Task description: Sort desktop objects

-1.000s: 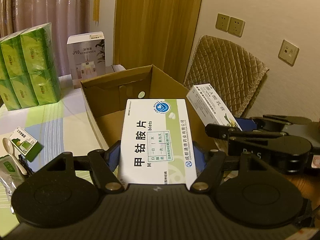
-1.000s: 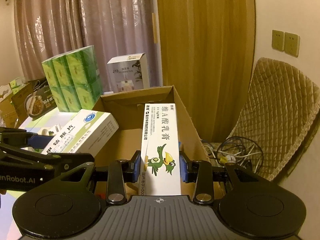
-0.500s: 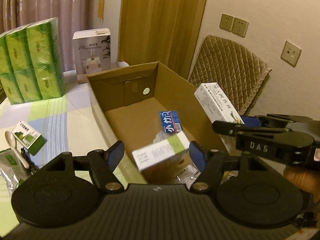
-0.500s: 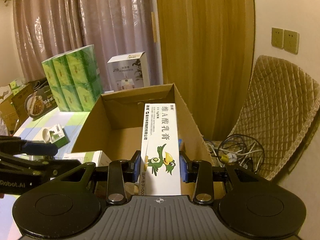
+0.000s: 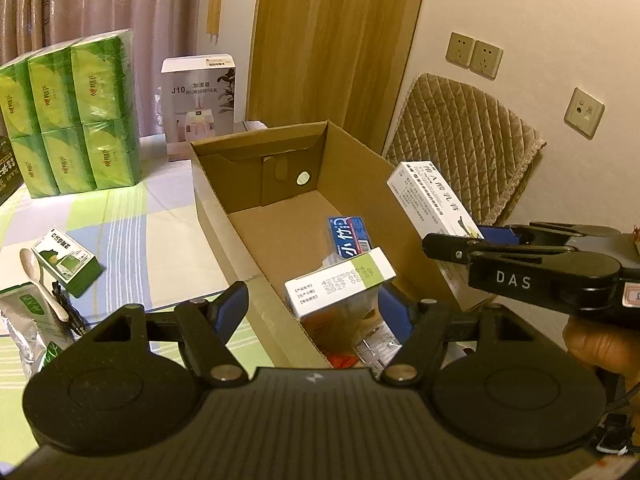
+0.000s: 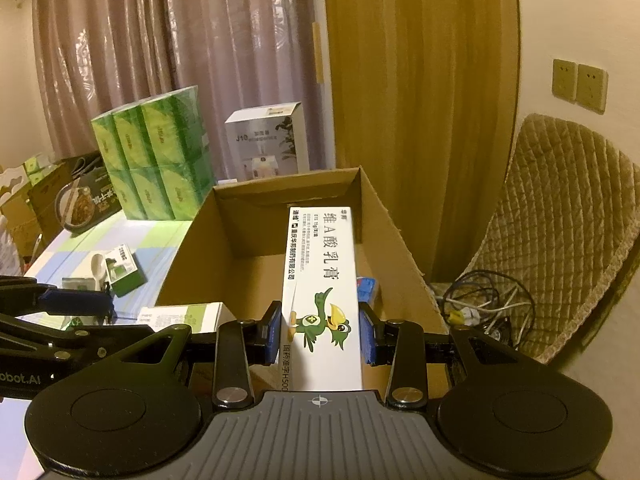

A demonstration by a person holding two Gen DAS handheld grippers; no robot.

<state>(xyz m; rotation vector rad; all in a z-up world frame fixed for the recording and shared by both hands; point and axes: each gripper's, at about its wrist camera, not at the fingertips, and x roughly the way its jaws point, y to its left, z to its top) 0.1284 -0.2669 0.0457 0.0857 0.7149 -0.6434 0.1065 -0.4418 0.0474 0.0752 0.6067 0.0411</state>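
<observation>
A cardboard box (image 5: 224,184) is taken as landmark, open-topped on the table. Over its right wall the ointment carton (image 6: 320,280) is clamped by the right gripper (image 6: 320,332). Inside, the green-and-white tablet box (image 5: 340,284) is seen tilted on clutter, under the left gripper (image 5: 316,310), whose jaws stand apart, empty. Risk judged: the carton, released here, could catch the wall and tip outside.

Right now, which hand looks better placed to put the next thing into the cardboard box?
The right. Its gripper already clamps the long white ointment box above the open cardboard box. The left gripper's fingers are open and hold nothing.
</observation>
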